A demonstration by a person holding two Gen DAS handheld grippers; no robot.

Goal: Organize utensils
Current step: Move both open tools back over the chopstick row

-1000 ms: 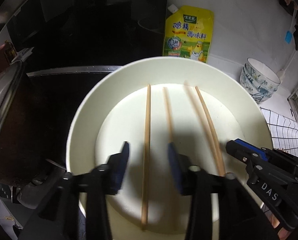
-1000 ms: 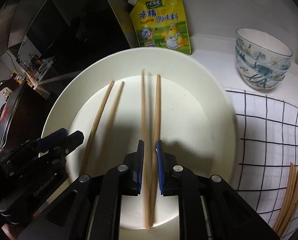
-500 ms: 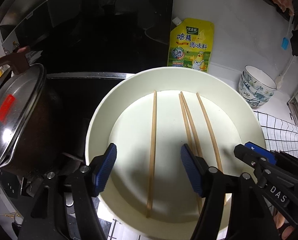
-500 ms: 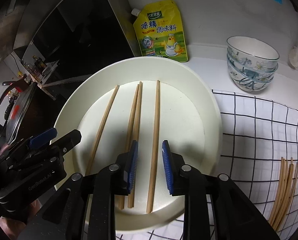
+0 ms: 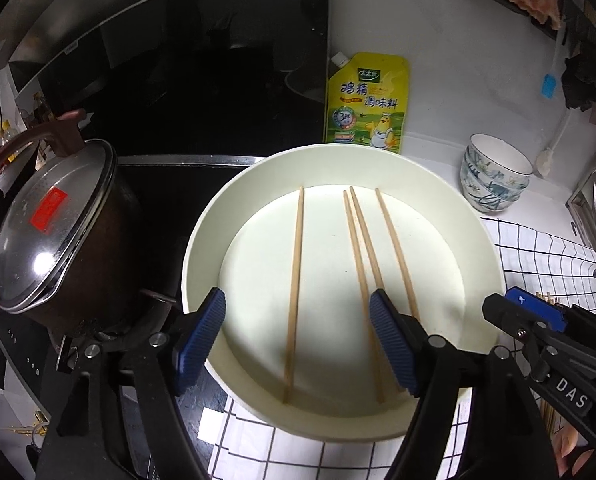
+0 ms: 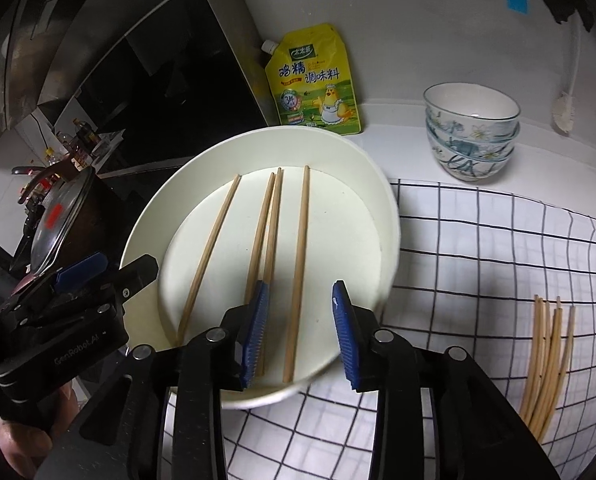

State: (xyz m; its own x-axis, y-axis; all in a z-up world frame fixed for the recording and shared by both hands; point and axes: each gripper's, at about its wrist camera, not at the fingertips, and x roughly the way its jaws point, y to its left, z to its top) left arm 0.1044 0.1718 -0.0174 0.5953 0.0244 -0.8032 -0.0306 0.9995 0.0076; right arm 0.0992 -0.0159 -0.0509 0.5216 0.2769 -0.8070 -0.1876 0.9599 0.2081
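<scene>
Here, four wooden chopsticks [image 5: 296,292] lie flat inside a wide, shallow cream plate [image 5: 482,240], all pointing roughly the same way, away from the cameras. One lies alone on the left, two lie touching side by side in the middle, and one lies alone on the right. They are thin, pale brown, straight and plain, and none leans on the plate's wall.

The left tool [image 5: 298,344] hangs above the near rim of the plate, its blue ribbed jaws spreading wide. The lone left chopstick shows between them, but the pads do not press on it. The right tool [image 6: 300,332] hangs beside it, jaws also parting, with the right-hand chopstick [image 6: 298,264] lying free between the pads. Both tools are released and hold nothing. It looks as though the sticks have been set down in the plate as a gathering place.

The plate sits on the table, partly over a white cloth with a black grid [image 6: 478,280]. A loose bundle of more chopsticks [image 6: 546,364] lies on that cloth, well apart to the right, probably waiting to be sorted. Behind the plate a yellow seasoning pouch [image 6: 318,80] leans against the wall, and stacked patterned bowls [image 6: 472,132] stand to its right. A dark lidded pot [image 5: 54,236] sits on the stove to the left.
</scene>
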